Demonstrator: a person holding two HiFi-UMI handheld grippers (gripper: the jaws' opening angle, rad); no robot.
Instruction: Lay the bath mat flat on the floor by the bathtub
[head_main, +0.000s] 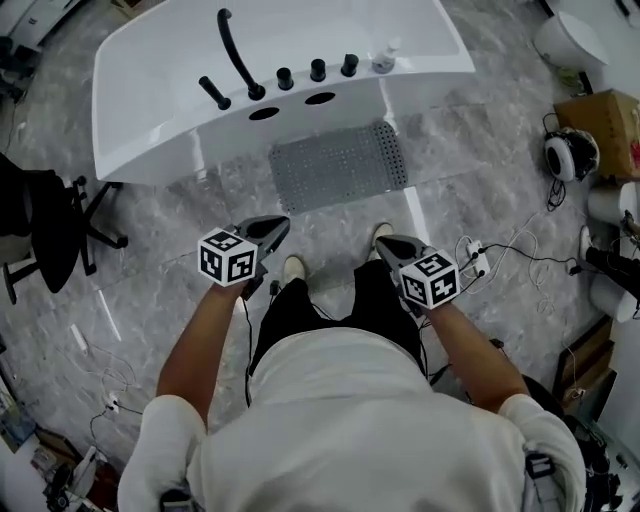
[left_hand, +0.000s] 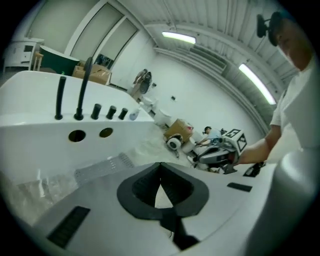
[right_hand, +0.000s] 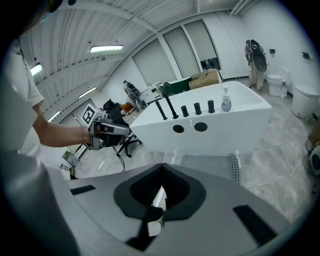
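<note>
The grey perforated bath mat (head_main: 340, 165) lies flat on the marble floor against the front of the white bathtub (head_main: 170, 90). My left gripper (head_main: 278, 226) and right gripper (head_main: 383, 241) hover above the floor, short of the mat, both shut and holding nothing. In the left gripper view the shut gripper (left_hand: 160, 164) points over the mat (left_hand: 102, 168) toward the tub (left_hand: 30, 140), with the right gripper (left_hand: 220, 152) off to its right. The right gripper view shows its shut gripper (right_hand: 162, 165) below the mat (right_hand: 212, 163), the tub (right_hand: 235, 120), and the left gripper (right_hand: 107, 132).
Black taps (head_main: 240, 60) and a soap bottle (head_main: 385, 55) stand on the tub rim. A black office chair (head_main: 50, 225) is at the left. A cardboard box (head_main: 605, 125), a toilet (head_main: 565, 40) and cables with a power strip (head_main: 478, 258) are at the right.
</note>
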